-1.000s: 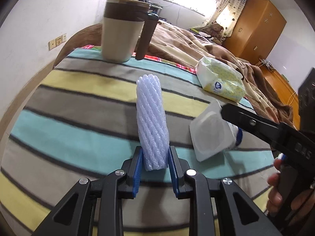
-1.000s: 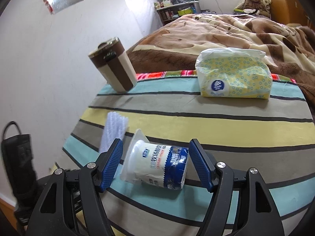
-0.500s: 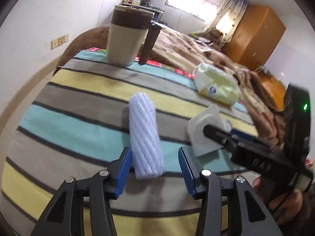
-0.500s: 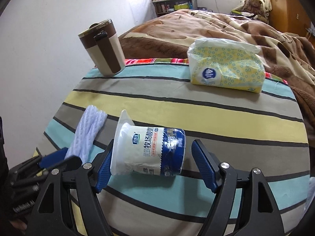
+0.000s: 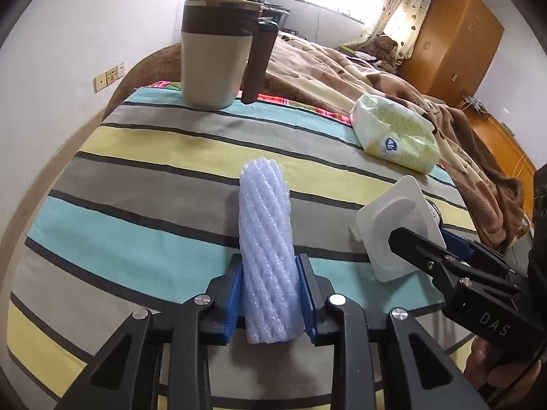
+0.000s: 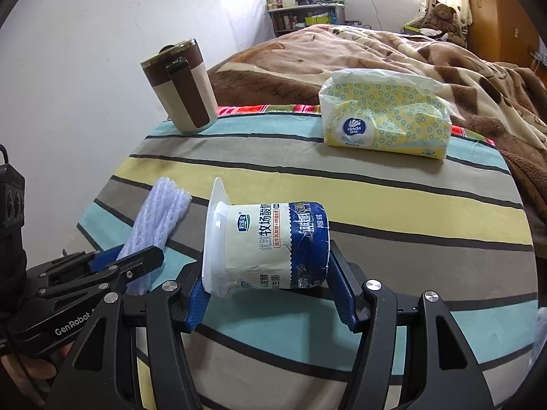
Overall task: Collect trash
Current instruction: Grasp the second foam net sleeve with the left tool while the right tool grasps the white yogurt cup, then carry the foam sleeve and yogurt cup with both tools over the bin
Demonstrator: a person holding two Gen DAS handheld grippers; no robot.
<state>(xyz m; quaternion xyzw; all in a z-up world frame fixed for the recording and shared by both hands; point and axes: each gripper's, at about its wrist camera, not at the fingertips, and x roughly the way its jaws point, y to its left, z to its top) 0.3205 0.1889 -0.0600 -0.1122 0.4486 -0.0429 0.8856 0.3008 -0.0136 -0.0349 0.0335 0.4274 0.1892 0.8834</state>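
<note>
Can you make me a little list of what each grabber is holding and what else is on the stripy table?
left gripper: shut on the foam net sleeve
right gripper: shut on the yogurt cup, cup lying sideways
left on striped tablecloth: brown and cream mug, tissue pack
behind table: bed with brown blanket

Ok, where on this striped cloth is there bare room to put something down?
Free: the striped cloth between the brown-and-beige lidded mug and the yellow tissue pack, and the wide bands in front of the pack. Crowded: the near left corner, where the white foam net sleeve, blue-and-white yogurt cup and both grippers sit.
</note>
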